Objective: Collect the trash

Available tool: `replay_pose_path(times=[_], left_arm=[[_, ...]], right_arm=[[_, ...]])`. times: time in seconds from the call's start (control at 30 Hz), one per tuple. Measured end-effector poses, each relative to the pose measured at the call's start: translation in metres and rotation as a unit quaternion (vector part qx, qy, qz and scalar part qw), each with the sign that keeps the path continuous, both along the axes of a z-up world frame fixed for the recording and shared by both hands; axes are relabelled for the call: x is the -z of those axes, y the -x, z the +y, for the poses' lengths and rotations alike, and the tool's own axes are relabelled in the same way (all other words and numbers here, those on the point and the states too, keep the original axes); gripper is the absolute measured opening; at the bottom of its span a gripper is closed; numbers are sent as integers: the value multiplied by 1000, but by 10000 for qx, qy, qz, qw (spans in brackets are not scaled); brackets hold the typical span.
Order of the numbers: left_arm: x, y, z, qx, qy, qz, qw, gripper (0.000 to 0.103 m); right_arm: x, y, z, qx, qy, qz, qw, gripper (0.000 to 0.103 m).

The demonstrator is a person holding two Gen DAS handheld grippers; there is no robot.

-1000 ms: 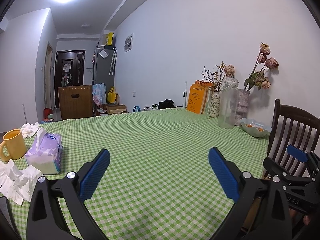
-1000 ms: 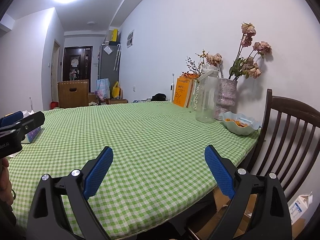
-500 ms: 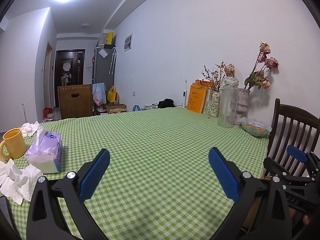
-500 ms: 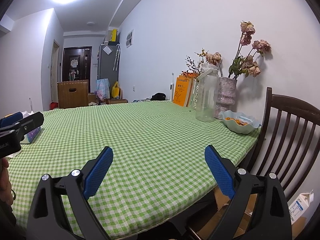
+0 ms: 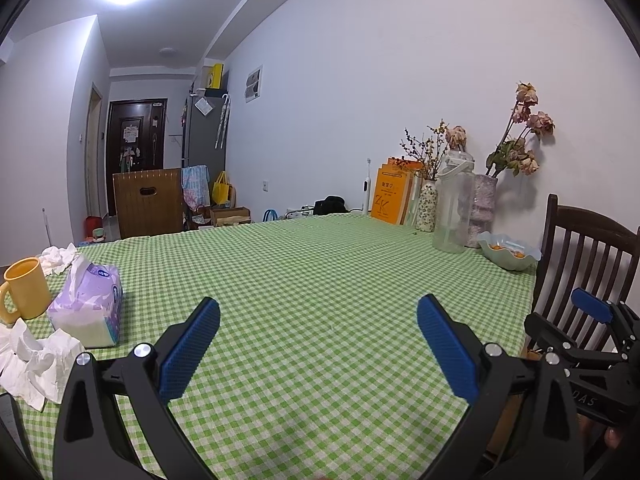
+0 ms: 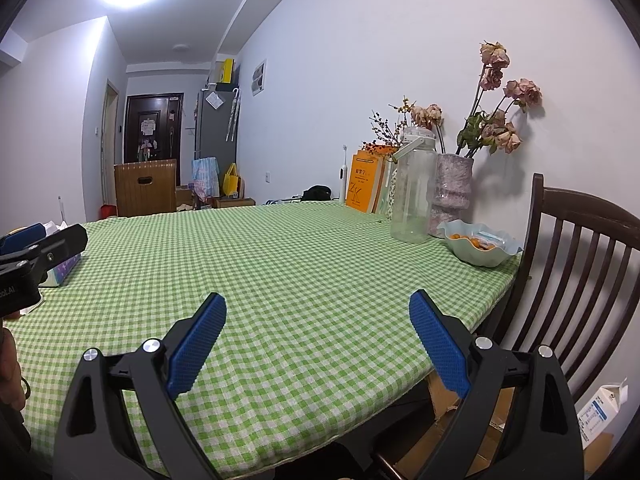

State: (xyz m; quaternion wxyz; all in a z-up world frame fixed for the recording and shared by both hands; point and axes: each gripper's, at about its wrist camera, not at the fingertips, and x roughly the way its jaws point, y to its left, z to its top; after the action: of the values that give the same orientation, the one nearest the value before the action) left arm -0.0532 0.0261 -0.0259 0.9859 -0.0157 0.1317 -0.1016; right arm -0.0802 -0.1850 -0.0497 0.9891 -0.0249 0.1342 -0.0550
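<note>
Crumpled white tissues lie at the near left edge of the green checked table, and another wad sits behind the yellow mug. My left gripper hovers open over the table's near part, right of the tissues, with nothing between its blue pads. My right gripper is open too, above the table's near right corner, and holds nothing. In the right wrist view the left gripper's finger shows at the far left.
A purple tissue pack stands beside the mug. Along the wall stand orange books, a clear jug, vases with dried flowers and a bowl of snacks. A dark wooden chair is at the right; a carton lies on the floor.
</note>
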Motion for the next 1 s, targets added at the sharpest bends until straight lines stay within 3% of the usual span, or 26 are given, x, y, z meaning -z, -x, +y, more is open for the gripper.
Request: replay_pose_path(times=[1.0], left_arm=[[2, 1, -2, 58, -57, -32, 10000, 96]], right_arm=[[1, 1, 0, 4, 5, 4, 10000, 89]])
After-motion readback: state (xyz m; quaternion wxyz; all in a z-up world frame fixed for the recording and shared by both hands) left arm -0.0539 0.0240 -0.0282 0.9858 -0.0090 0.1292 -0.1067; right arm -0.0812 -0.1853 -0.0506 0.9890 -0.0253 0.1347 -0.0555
